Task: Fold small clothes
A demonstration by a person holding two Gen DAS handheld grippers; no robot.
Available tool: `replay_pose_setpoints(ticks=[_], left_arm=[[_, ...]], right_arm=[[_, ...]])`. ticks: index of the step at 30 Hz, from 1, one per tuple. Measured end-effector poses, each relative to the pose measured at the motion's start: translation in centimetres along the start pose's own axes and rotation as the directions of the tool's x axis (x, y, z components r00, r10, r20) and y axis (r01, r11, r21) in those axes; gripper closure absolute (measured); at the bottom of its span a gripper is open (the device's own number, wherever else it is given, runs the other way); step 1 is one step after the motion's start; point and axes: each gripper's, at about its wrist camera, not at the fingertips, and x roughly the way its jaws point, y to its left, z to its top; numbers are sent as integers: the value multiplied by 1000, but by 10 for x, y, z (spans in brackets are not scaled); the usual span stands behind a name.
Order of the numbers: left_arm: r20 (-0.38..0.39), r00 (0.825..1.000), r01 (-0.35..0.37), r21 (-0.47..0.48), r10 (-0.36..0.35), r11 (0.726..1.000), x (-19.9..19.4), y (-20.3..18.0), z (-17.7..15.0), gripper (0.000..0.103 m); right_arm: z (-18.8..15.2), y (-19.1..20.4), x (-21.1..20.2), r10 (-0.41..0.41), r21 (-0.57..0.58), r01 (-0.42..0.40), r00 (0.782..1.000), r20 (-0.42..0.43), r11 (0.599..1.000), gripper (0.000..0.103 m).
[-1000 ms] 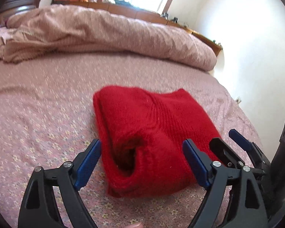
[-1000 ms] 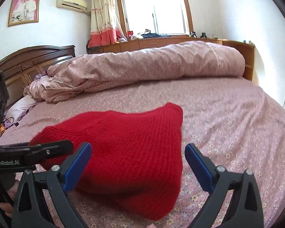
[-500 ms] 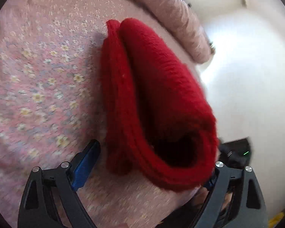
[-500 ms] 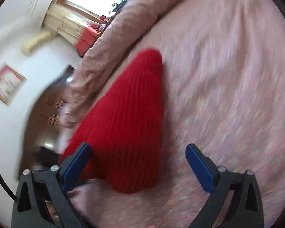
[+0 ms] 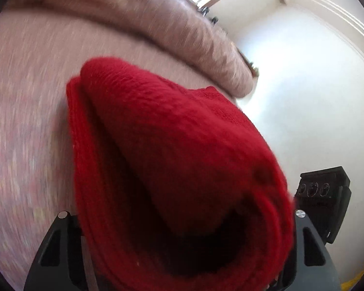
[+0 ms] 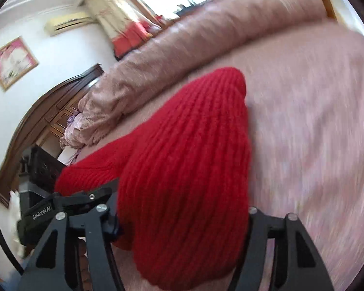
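Observation:
A folded red knitted sweater (image 5: 172, 150) lies on the pink flowered bed sheet (image 5: 29, 126). My left gripper (image 5: 182, 218) has one bulging open end of the fold between its fingers, its jaws closing. The fabric fills the whole gap and hides both pads. My right gripper (image 6: 182, 215) is closing its jaws on the other end of the sweater (image 6: 189, 160), where the ribbed knit is wedged between the fingers and covers the pads. The left gripper's black body (image 6: 68, 208) shows just left of it. The picture is blurred by motion.
A rolled pink duvet (image 6: 182, 55) lies across the far side of the bed. A dark wooden headboard (image 6: 43, 116) stands at the left, below a white wall with a framed picture (image 6: 12, 63). A white wall (image 5: 303, 97) rises to the right of the bed.
Both grippers dropped forward onto the sweater and rolled. Their blue pads, wide apart and clear of the cloth before, are now buried in the fabric with the jaws narrower.

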Motion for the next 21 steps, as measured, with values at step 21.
replay_pose_setpoints(ticks=[21], left_arm=[[65, 975, -218, 62, 214, 974, 37, 16, 25, 8]], right_arm=[[37, -28, 47, -112, 32, 113, 993, -37, 993, 7]])
